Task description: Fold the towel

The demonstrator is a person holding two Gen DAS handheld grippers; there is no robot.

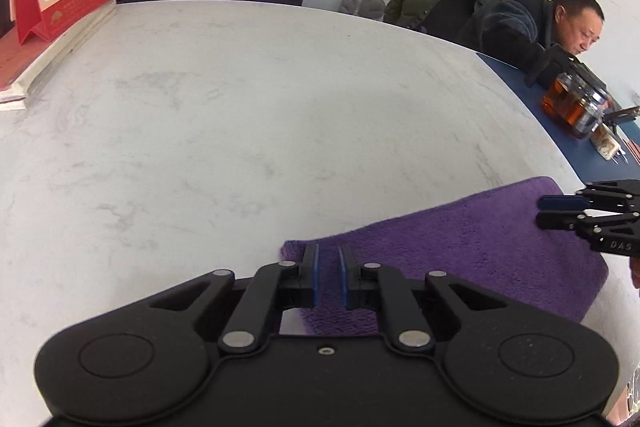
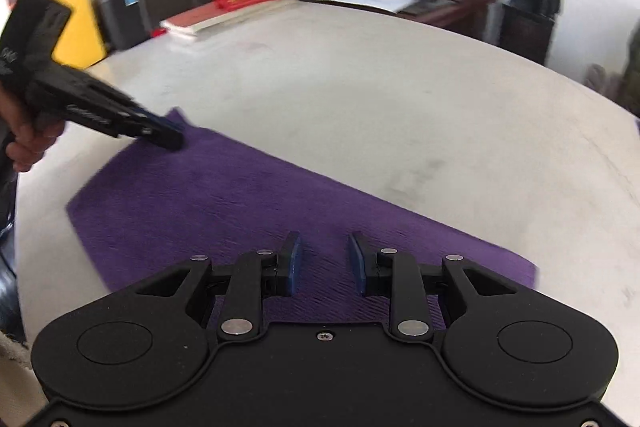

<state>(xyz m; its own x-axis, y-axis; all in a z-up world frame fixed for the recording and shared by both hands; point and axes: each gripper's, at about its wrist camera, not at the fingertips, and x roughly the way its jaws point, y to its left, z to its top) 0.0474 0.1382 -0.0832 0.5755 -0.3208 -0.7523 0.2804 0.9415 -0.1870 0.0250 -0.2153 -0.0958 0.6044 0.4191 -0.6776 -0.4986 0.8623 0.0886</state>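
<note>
Purple towel (image 2: pixel 248 211) flat, long axis apparently gripper-to-gripper.

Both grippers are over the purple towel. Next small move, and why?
Probably lower the right gripper onto the near edge of the purple towel and close on it. Its jaws stand apart above the cloth with nothing between them, while the left gripper sits nearly closed at the far corner, and the towel lies flat on the table, so the fold seems to need a second grip first.
</note>
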